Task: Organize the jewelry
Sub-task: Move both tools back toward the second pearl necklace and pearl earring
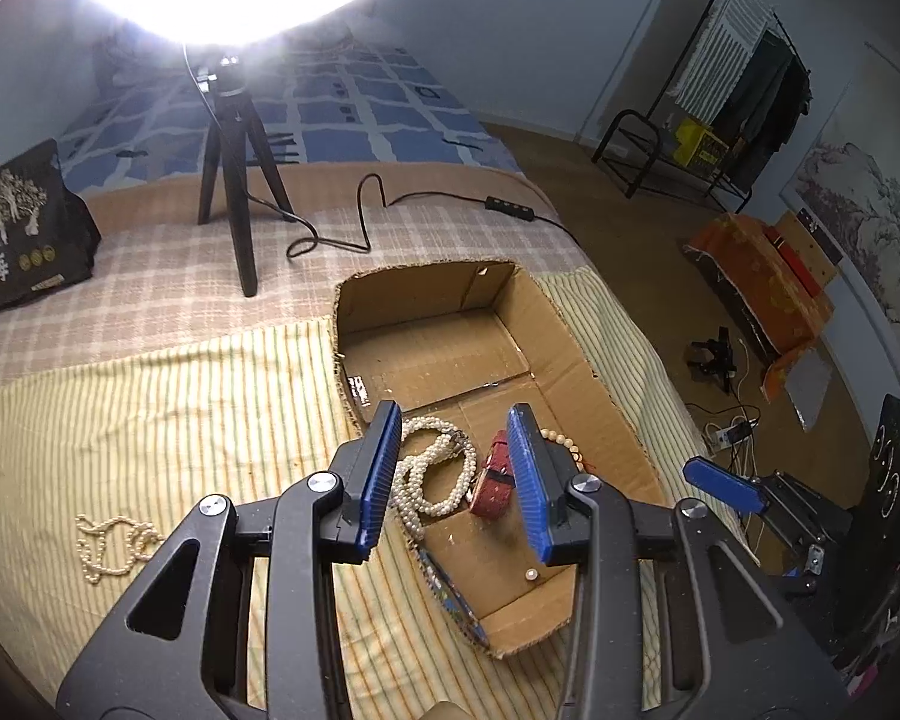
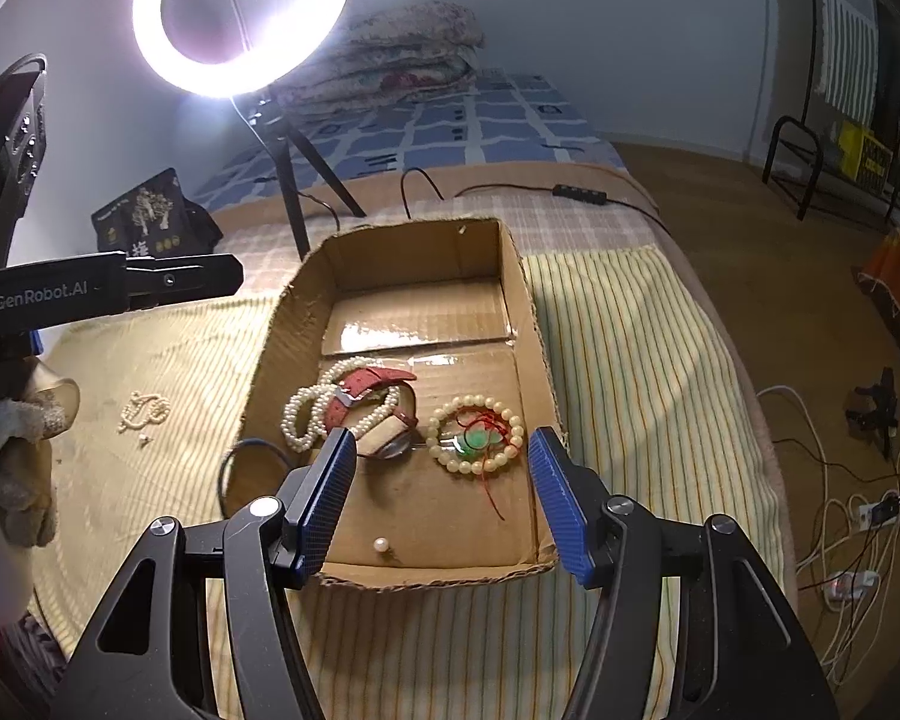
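Note:
A cardboard box lies on the striped cloth. In it are a white pearl necklace, a red watch and one loose pearl. My left gripper hangs open above the necklace and watch, its pads apart from both. In the right wrist view the box also holds a cream bead bracelet with a green pendant and red cord. My right gripper is open over it, touching nothing. Another pearl necklace lies on the cloth left of the box.
A ring light on a black tripod stands behind the box, its cable and switch trailing right. A black bag sits far left. The bed edge drops at the right to a floor with cables. A gloved hand holds the left gripper.

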The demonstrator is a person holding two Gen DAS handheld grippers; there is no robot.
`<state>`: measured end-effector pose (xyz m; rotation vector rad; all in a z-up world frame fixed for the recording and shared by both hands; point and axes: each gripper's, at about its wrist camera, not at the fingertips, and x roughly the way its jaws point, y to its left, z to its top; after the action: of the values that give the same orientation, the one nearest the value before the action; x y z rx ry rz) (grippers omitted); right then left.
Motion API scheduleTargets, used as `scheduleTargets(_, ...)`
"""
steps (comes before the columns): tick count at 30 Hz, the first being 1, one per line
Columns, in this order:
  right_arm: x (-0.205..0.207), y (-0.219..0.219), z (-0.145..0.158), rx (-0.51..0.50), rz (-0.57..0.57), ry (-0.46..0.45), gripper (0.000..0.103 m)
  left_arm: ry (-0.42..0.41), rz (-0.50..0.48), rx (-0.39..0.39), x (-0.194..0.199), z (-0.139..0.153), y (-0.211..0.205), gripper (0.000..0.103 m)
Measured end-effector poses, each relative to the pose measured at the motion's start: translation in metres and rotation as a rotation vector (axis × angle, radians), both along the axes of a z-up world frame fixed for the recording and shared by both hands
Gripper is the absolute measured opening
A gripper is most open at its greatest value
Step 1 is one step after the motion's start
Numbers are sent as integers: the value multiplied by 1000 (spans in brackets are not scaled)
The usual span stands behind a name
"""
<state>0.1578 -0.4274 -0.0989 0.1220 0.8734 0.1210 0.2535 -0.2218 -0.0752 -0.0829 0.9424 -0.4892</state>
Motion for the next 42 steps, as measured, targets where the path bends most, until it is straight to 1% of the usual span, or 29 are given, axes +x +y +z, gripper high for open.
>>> scheduleTargets(1, -1, 1, 2, -3, 0, -3, 59, -6, -2, 4, -3, 2, 2, 40)
scheduleTargets(2, -2, 2, 3, -6, 1, -5, 59, -11, -4, 8, -5, 4, 4, 48)
scheduleTargets(4, -4, 5, 6, -18, 1, -6, 59, -26, -5, 14, -10, 9, 9, 56)
scheduleTargets(8, -9, 10, 12, -34, -5, -12, 60, -49, 5, 22, -18, 20, 24, 56)
scheduleTargets(12, -13, 15, 18, -43, -7, -27, 67, -66, 21, 30, -22, 28, 41, 57)
scheduleTargets(14, -15, 20, 21, -56, -3, -36, 69, -76, 28, 37, -25, 31, 51, 65)
scheduleTargets(16, -16, 25, 23, -68, 0, -39, 73, -93, 40, 46, -28, 34, 60, 68)
scheduleTargets(18, -17, 31, 26, -81, 4, -48, 77, -104, 47, 58, -31, 36, 69, 68)
scheduleTargets(26, -17, 57, 29, -126, 39, -68, 78, -101, 95, 78, -36, 37, 113, 68)
scheduleTargets(31, -18, 78, 30, -160, 88, -148, 78, -76, 133, 63, -33, 34, 147, 68)
scheduleTargets(34, -14, 90, 30, -128, 134, -163, 78, -72, 164, 62, -32, 32, 167, 68)
scheduleTargets(38, -4, 104, 28, -60, 167, -145, 78, -60, 199, 64, -31, 25, 192, 68)
scheduleTargets(42, 7, 117, 22, -22, 194, -109, 78, -52, 215, 75, -32, 19, 211, 68)
